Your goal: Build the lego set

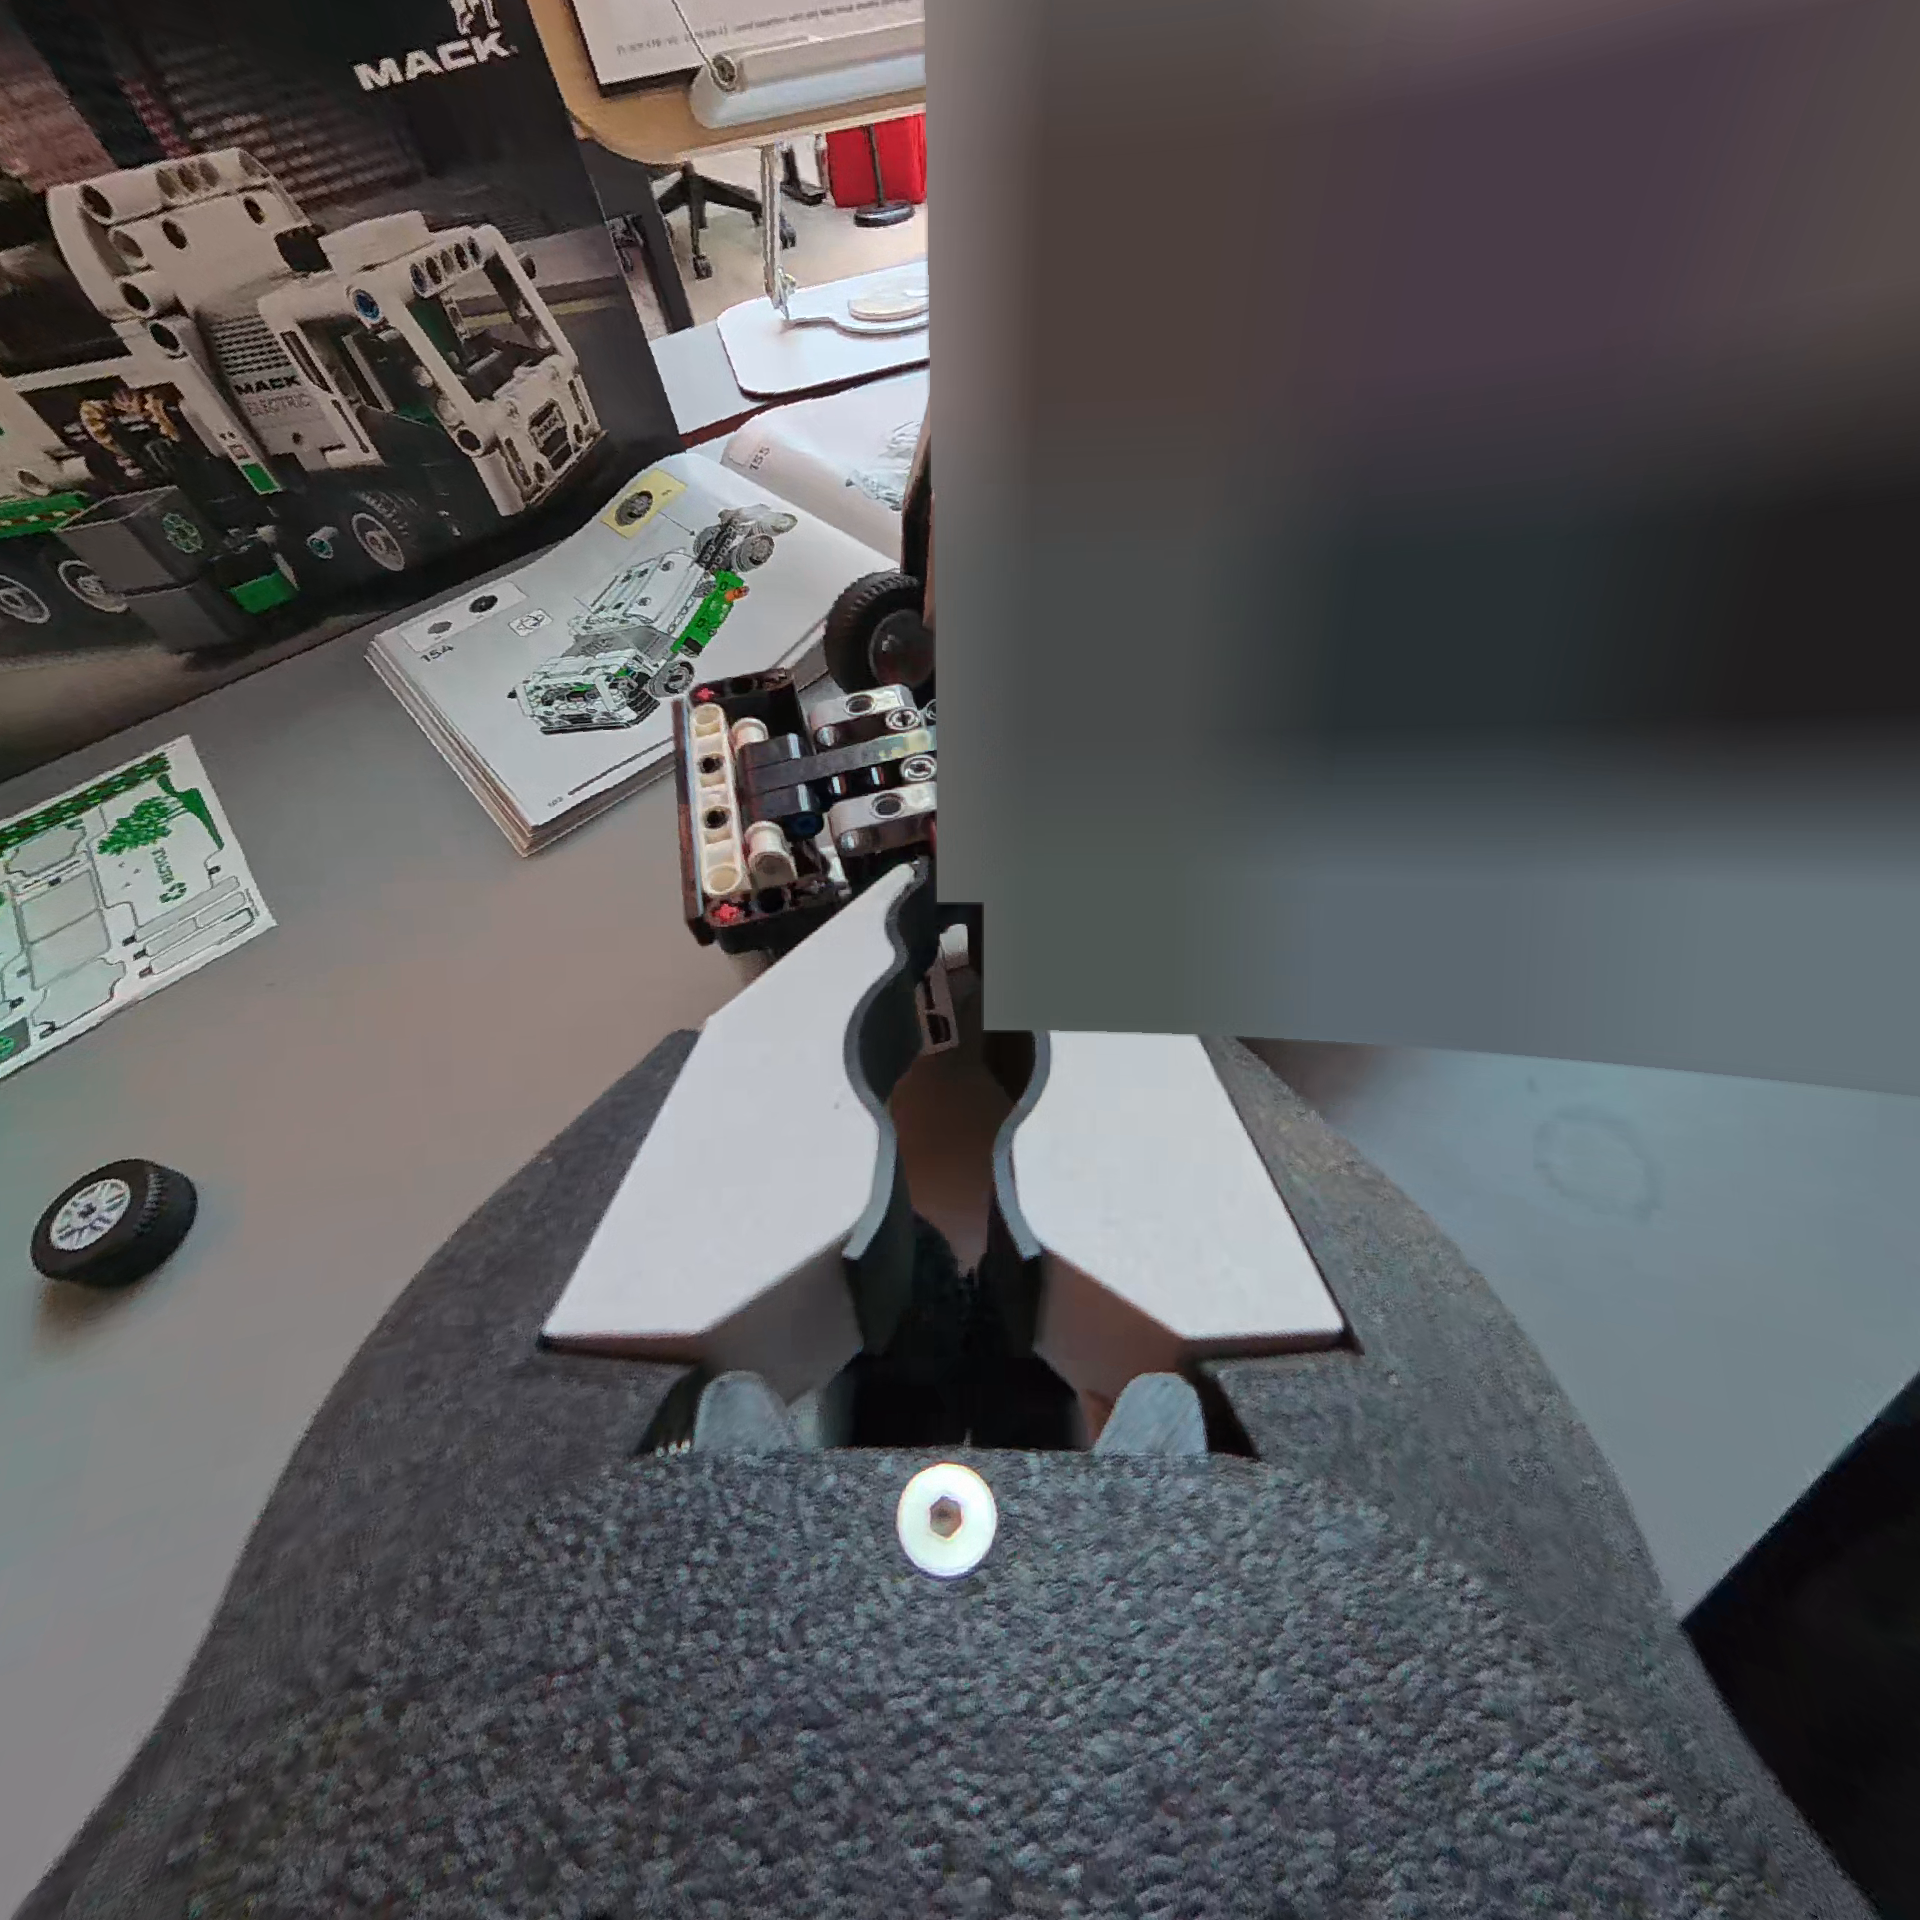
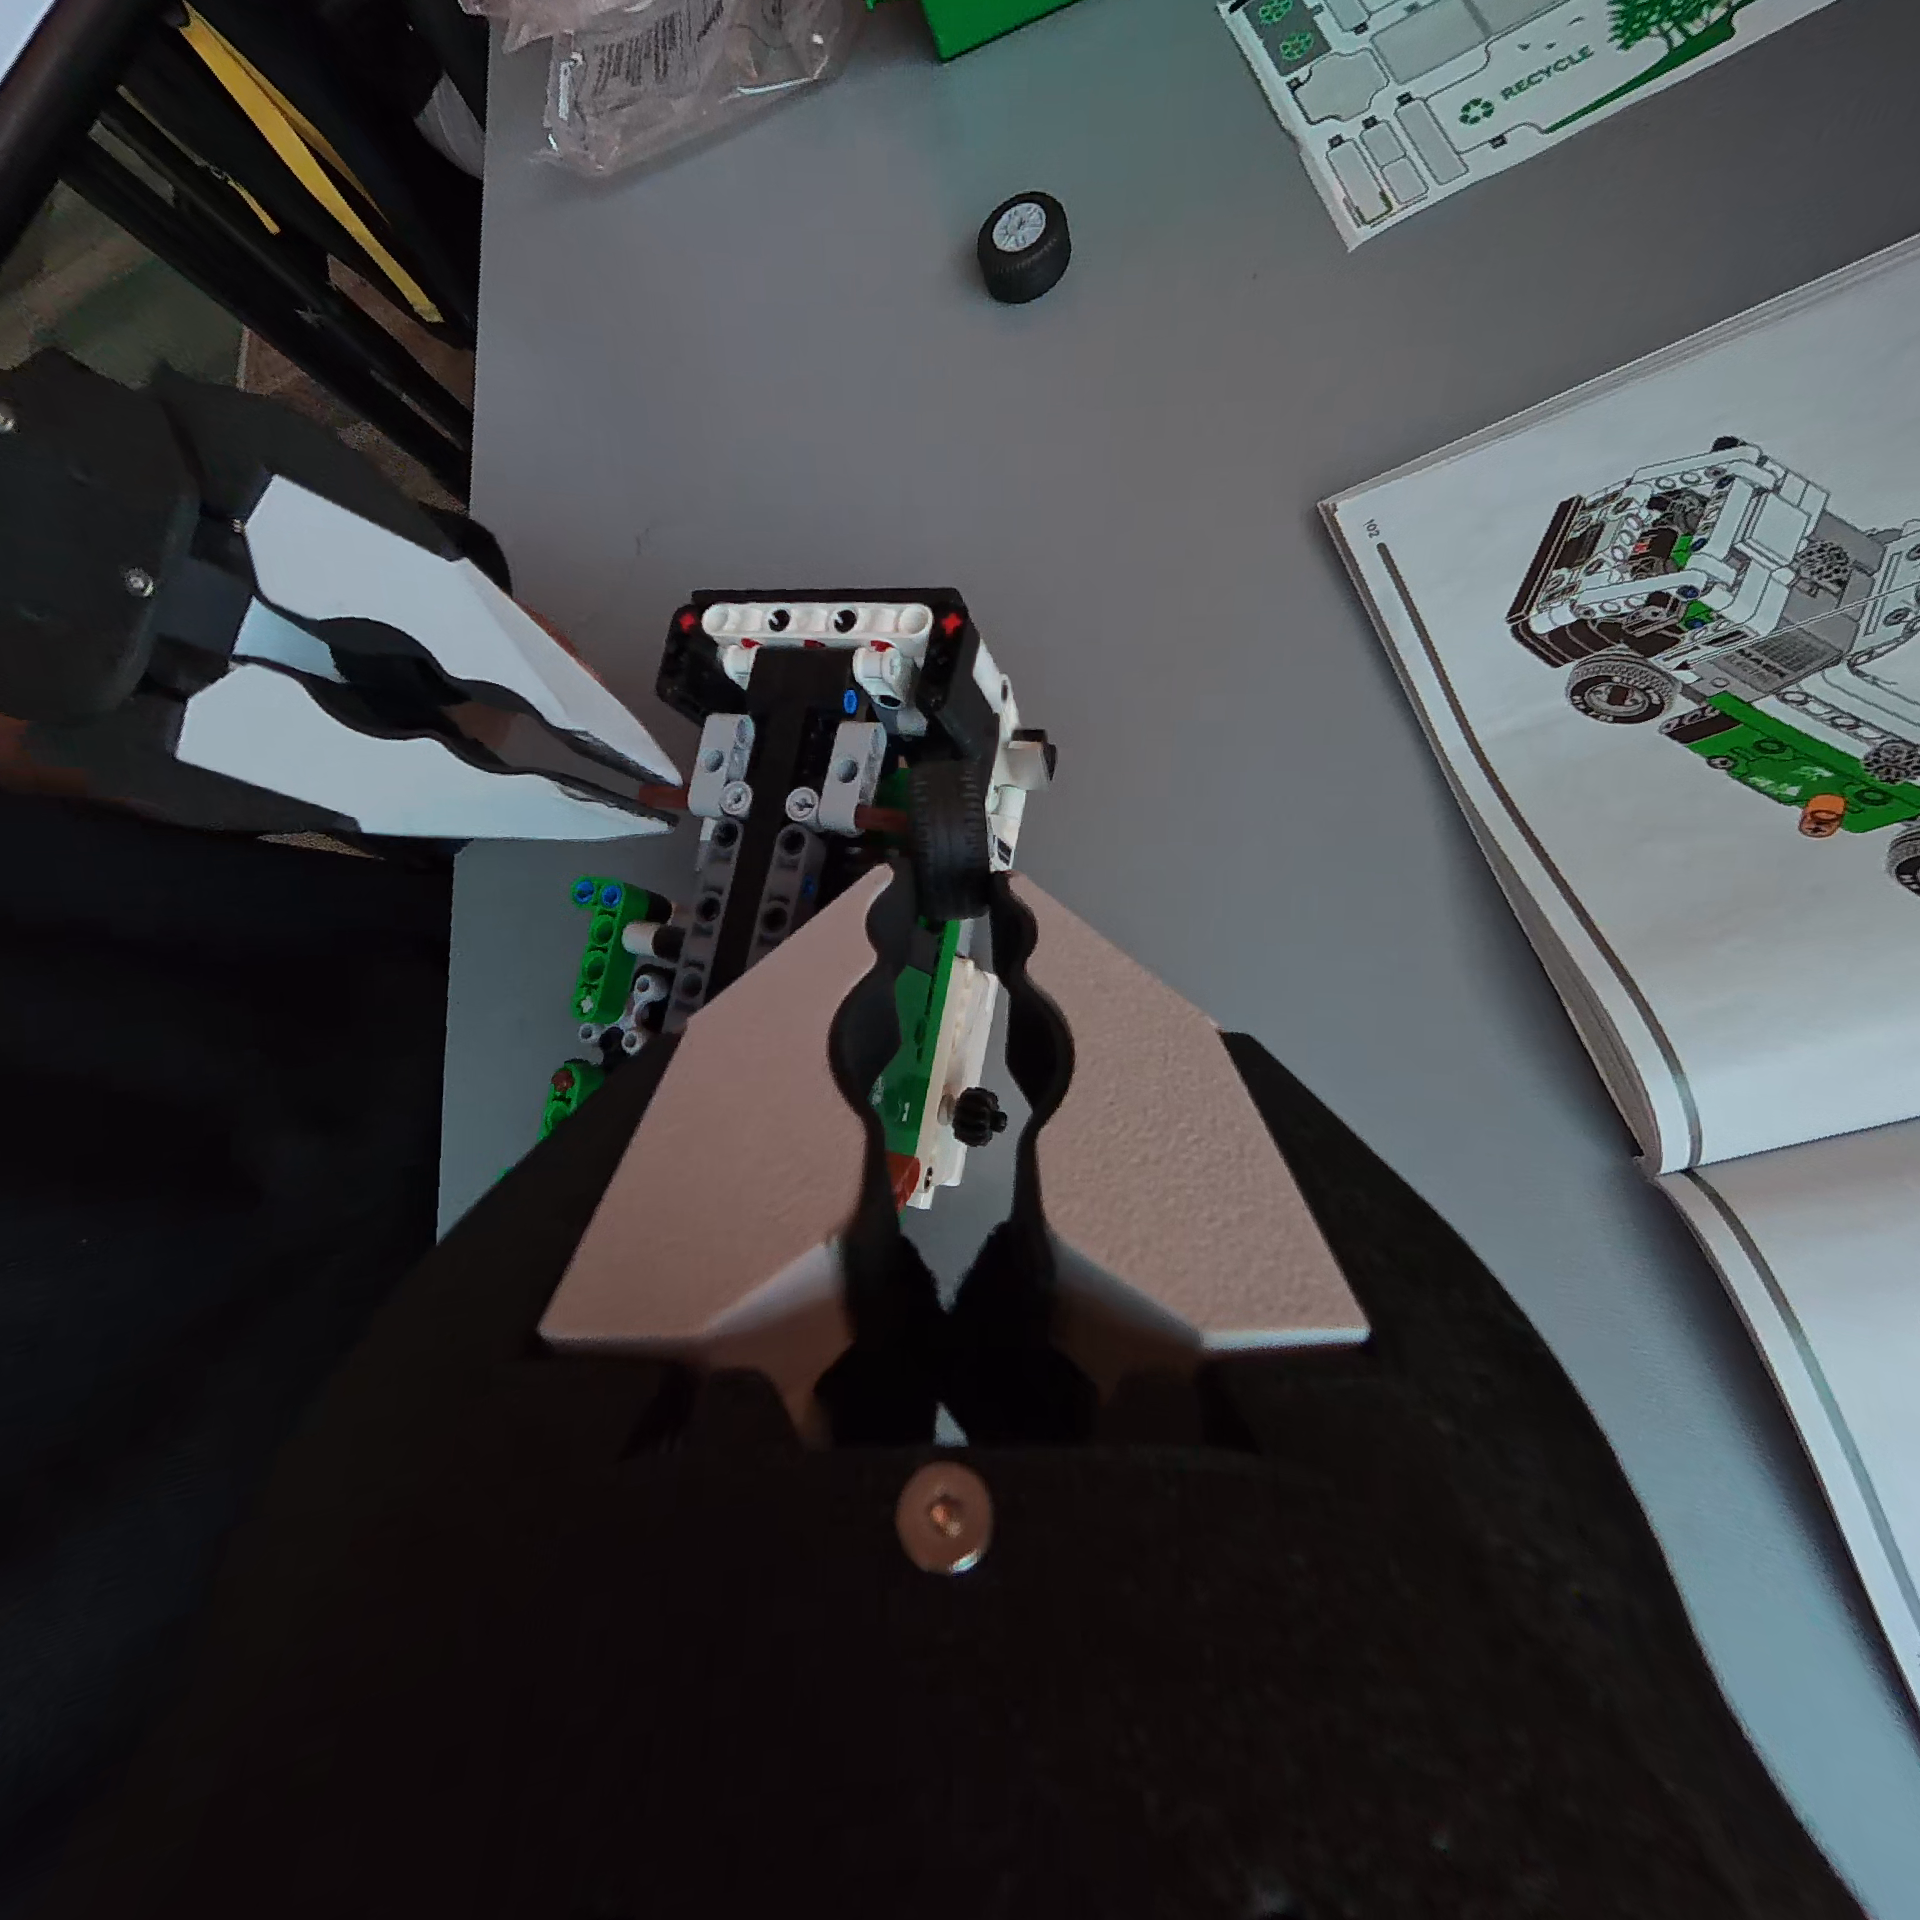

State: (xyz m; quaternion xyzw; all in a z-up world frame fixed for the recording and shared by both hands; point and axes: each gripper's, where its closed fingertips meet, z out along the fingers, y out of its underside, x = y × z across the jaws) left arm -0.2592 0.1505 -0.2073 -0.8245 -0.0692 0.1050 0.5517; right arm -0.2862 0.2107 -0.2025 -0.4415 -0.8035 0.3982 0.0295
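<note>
The part-built truck model [image 2: 800, 748] lies on the grey table [image 2: 1143, 520], underside showing, with black, grey, white and green parts. My right gripper [image 2: 948, 878] is shut on a black wheel [image 2: 948, 831] at the model's side, on a brown axle. My left gripper [image 2: 670, 800] comes in from the left and is shut on the other end of that brown axle [image 2: 665, 798]. In the left wrist view the left gripper [image 1: 935, 925] is at the model [image 1: 769, 800]; a blurred patch hides its right fingertip. A second wheel [image 1: 878, 634] shows past the model.
A loose wheel [image 2: 1023, 247] lies on the table, also in the left wrist view [image 1: 112, 1224]. An open instruction booklet [image 2: 1662, 779], a sticker sheet [image 2: 1507, 94] and the set's box [image 1: 291, 312] lie around. Plastic bags [image 2: 644, 73] are near the table's left edge [image 2: 468, 623].
</note>
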